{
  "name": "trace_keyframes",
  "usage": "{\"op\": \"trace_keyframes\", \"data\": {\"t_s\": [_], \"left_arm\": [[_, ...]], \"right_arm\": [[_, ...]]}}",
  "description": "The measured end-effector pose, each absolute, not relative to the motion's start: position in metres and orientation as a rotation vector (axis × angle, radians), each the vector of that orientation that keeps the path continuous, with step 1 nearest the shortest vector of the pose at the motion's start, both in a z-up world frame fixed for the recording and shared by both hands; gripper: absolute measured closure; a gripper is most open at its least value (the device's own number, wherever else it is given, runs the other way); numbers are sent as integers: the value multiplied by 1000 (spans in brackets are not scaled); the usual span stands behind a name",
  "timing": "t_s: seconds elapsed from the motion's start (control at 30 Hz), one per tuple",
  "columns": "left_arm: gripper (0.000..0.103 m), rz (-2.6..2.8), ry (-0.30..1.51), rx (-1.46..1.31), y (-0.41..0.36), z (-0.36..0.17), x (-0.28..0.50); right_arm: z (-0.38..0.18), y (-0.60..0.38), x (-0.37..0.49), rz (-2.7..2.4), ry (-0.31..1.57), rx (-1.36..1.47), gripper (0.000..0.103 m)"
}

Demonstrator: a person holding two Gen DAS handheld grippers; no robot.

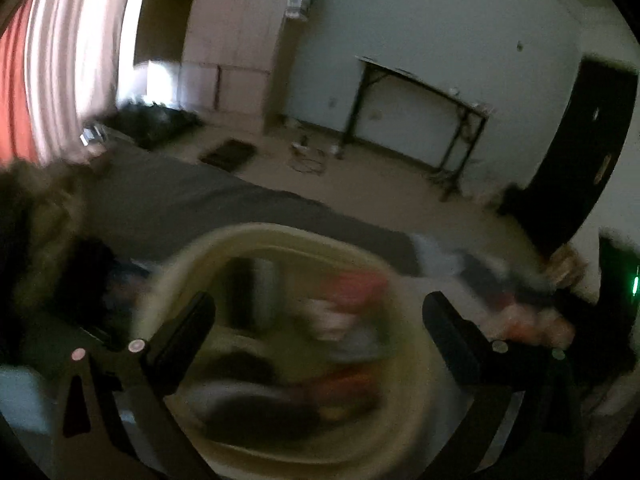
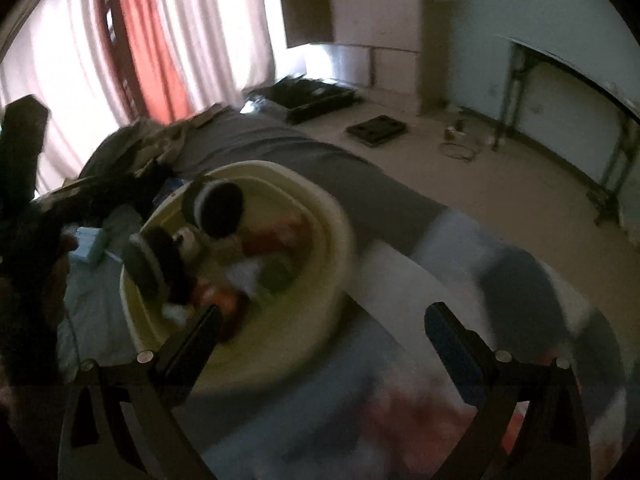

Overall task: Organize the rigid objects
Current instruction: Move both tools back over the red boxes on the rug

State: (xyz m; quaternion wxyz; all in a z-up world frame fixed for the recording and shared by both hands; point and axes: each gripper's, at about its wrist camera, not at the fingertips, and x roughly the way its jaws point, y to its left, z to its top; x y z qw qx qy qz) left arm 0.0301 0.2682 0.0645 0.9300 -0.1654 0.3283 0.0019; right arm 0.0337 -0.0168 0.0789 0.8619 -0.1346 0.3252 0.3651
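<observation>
A cream plastic basin (image 2: 340,236) sits on the bed. In it lie black-and-white headphones (image 2: 220,204), a red item (image 2: 276,232), a green item (image 2: 276,276) and other small things. My right gripper (image 2: 324,316) is open just right of the basin, over pale bedding, with nothing between its fingers. In the left wrist view everything is blurred. My left gripper (image 1: 318,308) stands wide open above the basin (image 1: 280,232), its fingers apart from the contents. A dark cylinder (image 1: 256,292) and reddish items (image 1: 356,284) show inside.
Grey bedding (image 2: 328,160) runs behind the basin, with a heap of clothes (image 2: 136,140) and a pale blue box (image 2: 88,244) to its left. On the floor are a black tray (image 2: 316,96) and a flat dark slab (image 2: 376,128). A folding table (image 1: 420,120) stands at the wall.
</observation>
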Motion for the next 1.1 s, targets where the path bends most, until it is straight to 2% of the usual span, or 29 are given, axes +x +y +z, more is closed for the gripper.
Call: {"op": "trace_keyframes", "data": {"t_s": [0.1,0.23,0.43,0.53,0.67,0.87,1.1], "left_arm": [[0,-41,663,-333,231,67,35],[0,-181,665,-291,166,60,42],[0,-106,658,-166,114,48,52],[0,-104,679,-129,107,40,56],[0,-129,724,-133,106,29,58],[0,-147,757,-117,99,22,56],[0,-322,800,39,69,14,53]], "right_arm": [[87,-84,24,613,622,-213,0],[95,-158,19,550,638,-80,0],[66,-267,17,385,651,139,0],[49,-283,19,293,694,27,0],[49,-292,25,197,692,14,0],[48,-279,22,247,691,-13,0],[27,-270,40,297,743,-74,0]]}}
